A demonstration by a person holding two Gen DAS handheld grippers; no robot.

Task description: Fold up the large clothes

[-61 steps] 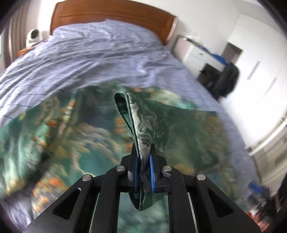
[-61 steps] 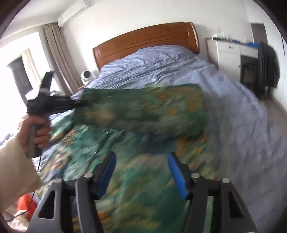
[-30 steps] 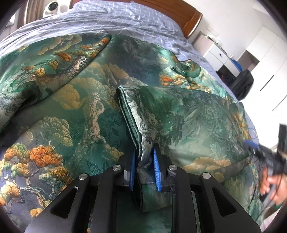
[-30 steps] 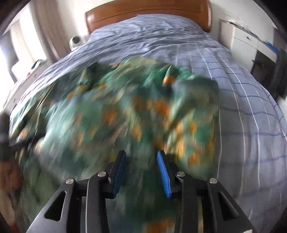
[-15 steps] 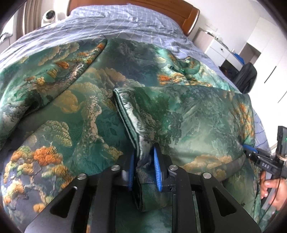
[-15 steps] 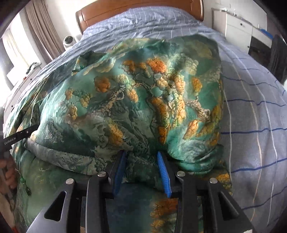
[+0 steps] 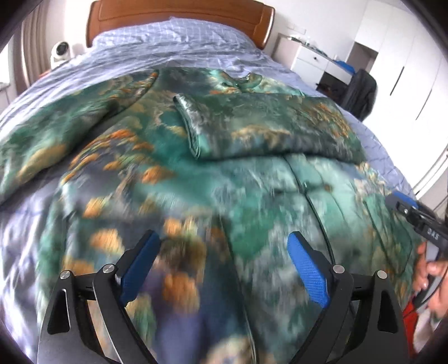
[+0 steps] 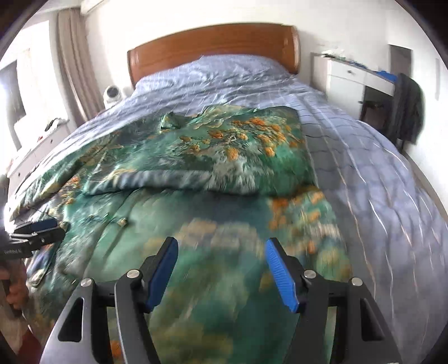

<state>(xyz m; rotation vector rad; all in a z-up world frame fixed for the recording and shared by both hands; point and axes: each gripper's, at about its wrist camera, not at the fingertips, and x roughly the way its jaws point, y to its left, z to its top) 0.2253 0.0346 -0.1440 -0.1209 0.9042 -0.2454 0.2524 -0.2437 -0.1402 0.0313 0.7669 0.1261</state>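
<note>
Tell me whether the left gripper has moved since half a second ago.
Yes. The left gripper has let go of the folded sleeve and pulled back toward the foot of the bed; more of the headboard shows now.

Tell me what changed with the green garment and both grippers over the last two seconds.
Both grippers let go: the left gripper, earlier clamped on the sleeve's cuff, and the right gripper, closed on its lower edge half a second ago, now have their jaws open and have pulled back. The folded sleeve lies across the green garment. The bed is unchanged.
</note>
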